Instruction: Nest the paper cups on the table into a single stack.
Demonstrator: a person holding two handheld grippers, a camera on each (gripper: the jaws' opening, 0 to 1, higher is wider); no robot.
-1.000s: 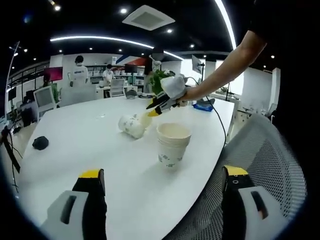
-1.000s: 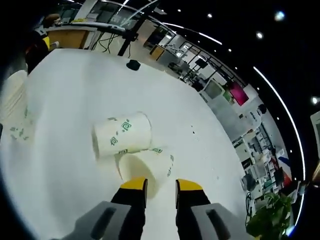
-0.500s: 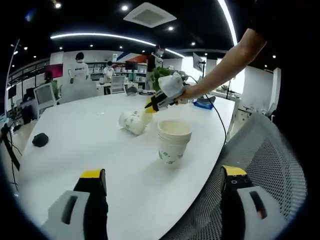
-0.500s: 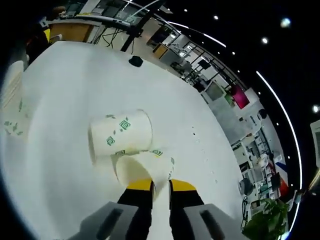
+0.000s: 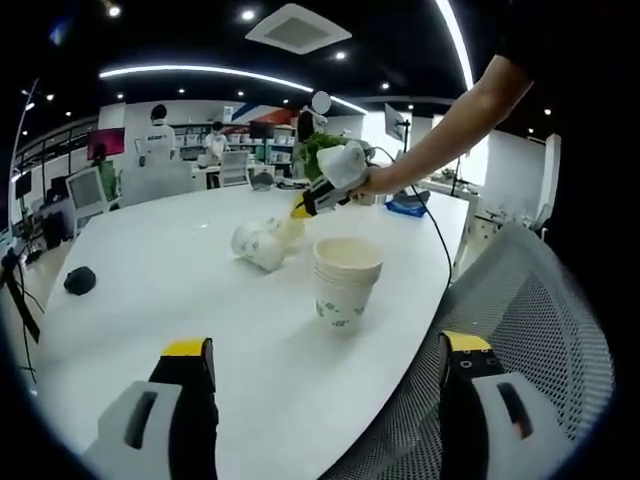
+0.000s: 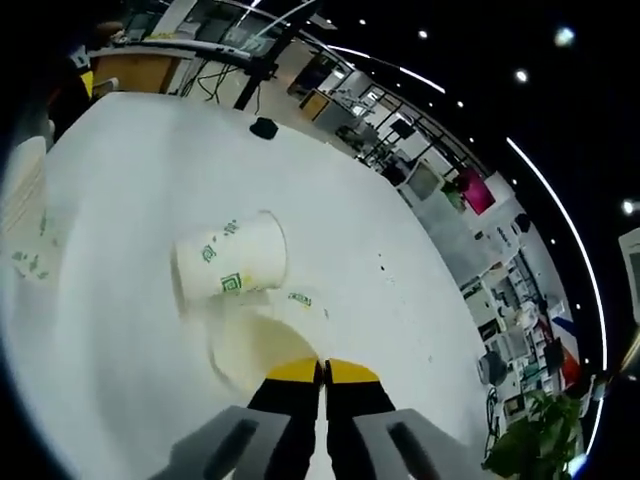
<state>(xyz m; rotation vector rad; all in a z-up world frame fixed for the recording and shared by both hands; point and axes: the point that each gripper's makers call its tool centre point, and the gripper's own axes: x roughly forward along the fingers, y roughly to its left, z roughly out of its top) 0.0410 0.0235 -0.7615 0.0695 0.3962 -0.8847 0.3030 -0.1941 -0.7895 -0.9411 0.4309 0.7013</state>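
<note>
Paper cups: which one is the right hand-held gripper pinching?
The plain-sided cup lying with its mouth toward the right hand-held gripper, rim between shut jaws. The green-printed cup lies free beside it.

Open office, white table (image 5: 150, 300), mesh chair (image 5: 520, 310), dark ceiling w/ strip lights (image 5: 200, 72)

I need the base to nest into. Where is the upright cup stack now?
In the left gripper view the upright cup stack stands mid-table near its right edge, just in front of the two tipped cups.
</note>
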